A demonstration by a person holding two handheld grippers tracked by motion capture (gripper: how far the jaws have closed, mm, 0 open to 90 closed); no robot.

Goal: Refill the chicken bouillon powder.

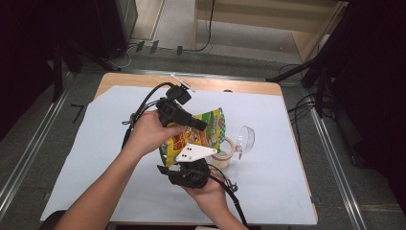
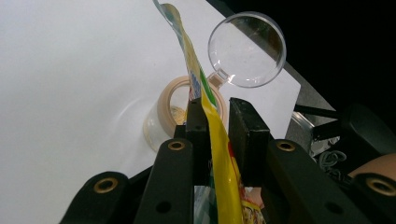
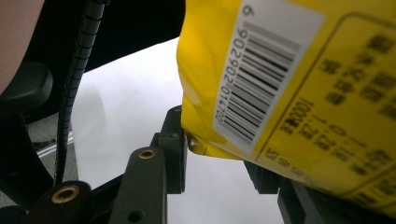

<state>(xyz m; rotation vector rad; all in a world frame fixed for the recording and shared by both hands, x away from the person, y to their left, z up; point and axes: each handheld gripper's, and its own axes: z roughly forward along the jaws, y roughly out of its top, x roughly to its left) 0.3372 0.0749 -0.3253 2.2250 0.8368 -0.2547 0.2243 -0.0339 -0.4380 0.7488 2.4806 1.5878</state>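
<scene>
The left gripper (image 2: pixel 215 116) has its jaws nearly together, with the thin edge of the yellow bag (image 1: pixel 198 134) between them. The right gripper (image 3: pixel 219 158) has the bag's bottom corner between its jaws; whether they press it, I cannot tell. Both hands hold the bag above the table (image 1: pixel 72 158) centre. At 3 o'clock of the bag lie a tape roll (image 1: pixel 225 153) and a clear scoop (image 1: pixel 245 139).

snack bag (image 3: pixel 299 93): cut off top/right (print blurred) | right tool (image 3: pixel 219 154): far jaw hidden behind bag

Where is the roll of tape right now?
In the high view the roll of tape lies flat right of centre, just right of the snack bag and touching the clear scoop.
</scene>
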